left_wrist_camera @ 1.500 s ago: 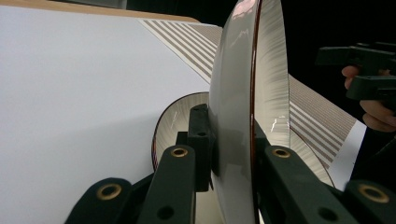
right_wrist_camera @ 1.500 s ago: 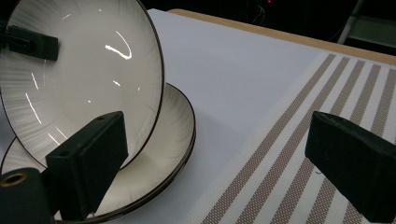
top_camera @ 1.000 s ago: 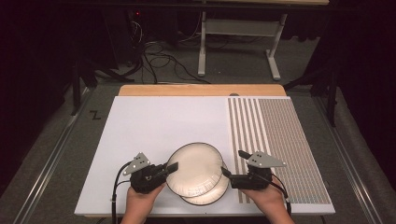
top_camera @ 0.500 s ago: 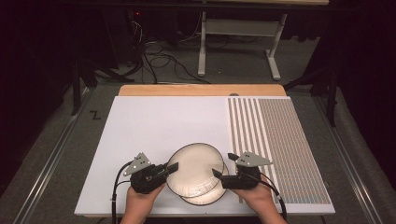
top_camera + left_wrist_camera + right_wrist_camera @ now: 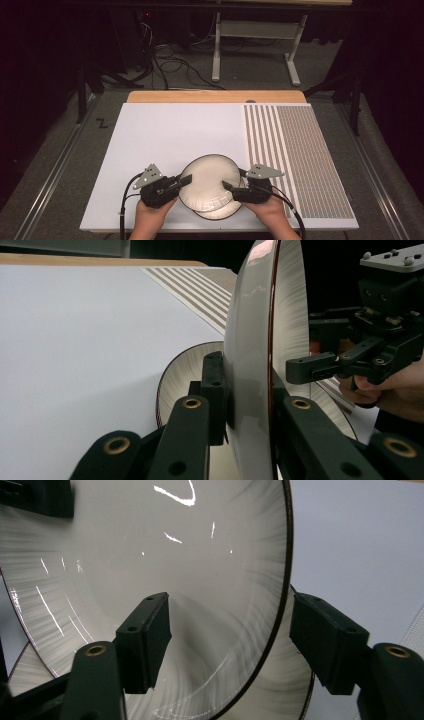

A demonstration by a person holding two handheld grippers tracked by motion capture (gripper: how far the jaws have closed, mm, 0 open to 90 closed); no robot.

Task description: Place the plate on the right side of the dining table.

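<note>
Two white plates with dark rims are near the table's front edge. The upper plate [image 5: 210, 181] is lifted and tilted over the lower plate [image 5: 219, 214], which lies flat on the white mat. My left gripper [image 5: 183, 182] is shut on the upper plate's left rim; in the left gripper view its pads pinch both faces of the plate [image 5: 250, 340]. My right gripper [image 5: 228, 188] is open at the plate's right side. In the right gripper view one pad [image 5: 145, 637] lies over the plate's face [image 5: 200, 570] and the other is beyond the rim.
The white mat [image 5: 165, 135] covers the table's left and middle. A brown-striped and finely dotted panel [image 5: 295, 150] lies to the right. A wooden strip [image 5: 215, 96] runs along the far edge. Cables and a metal stand are on the floor beyond.
My right gripper has moved left from beside the plates until its open jaws straddle the upper plate's right rim. The left gripper keeps its hold; the plate has barely shifted.
</note>
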